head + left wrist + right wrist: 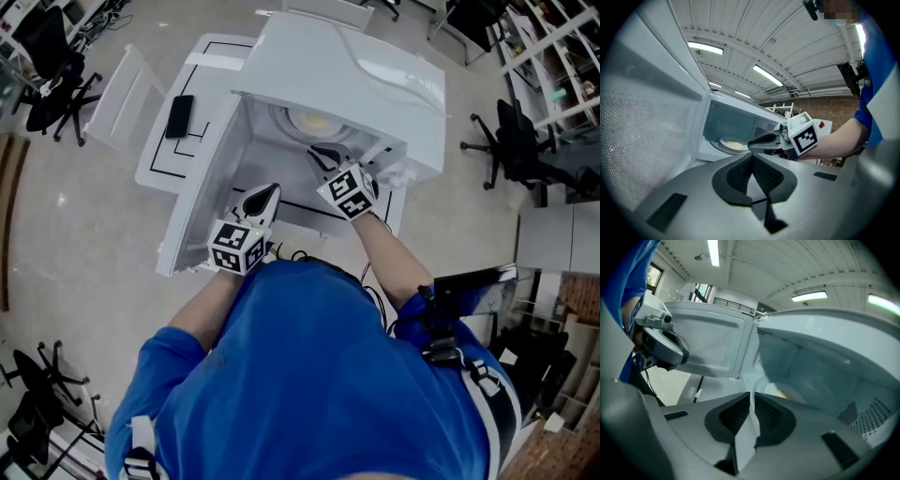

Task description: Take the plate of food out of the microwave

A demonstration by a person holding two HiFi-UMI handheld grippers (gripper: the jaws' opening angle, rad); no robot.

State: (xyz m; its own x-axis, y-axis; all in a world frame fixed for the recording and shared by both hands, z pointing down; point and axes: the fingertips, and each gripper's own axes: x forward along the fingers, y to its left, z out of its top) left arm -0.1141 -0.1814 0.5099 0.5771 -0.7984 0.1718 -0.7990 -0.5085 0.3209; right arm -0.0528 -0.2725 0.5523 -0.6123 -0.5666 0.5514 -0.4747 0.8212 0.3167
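Note:
The white microwave (375, 84) stands open, its door (202, 187) swung out to the left. Inside, a pale plate (314, 122) carries yellowish food (732, 143) on the turntable. My right gripper (319, 153) reaches into the opening just in front of the plate (785, 391). Only a thin slit parts its jaws (751, 397), and nothing lies between them. My left gripper (267, 194) hangs lower, beside the door's inner face, with its jaws (752, 157) shut and empty. The left gripper view shows the right gripper (752, 144) pointing at the plate.
A black phone (180, 115) lies on the white table (159, 159) left of the microwave. The open door (712, 341) walls off the left side. Office chairs (56, 80) stand on the floor around the table.

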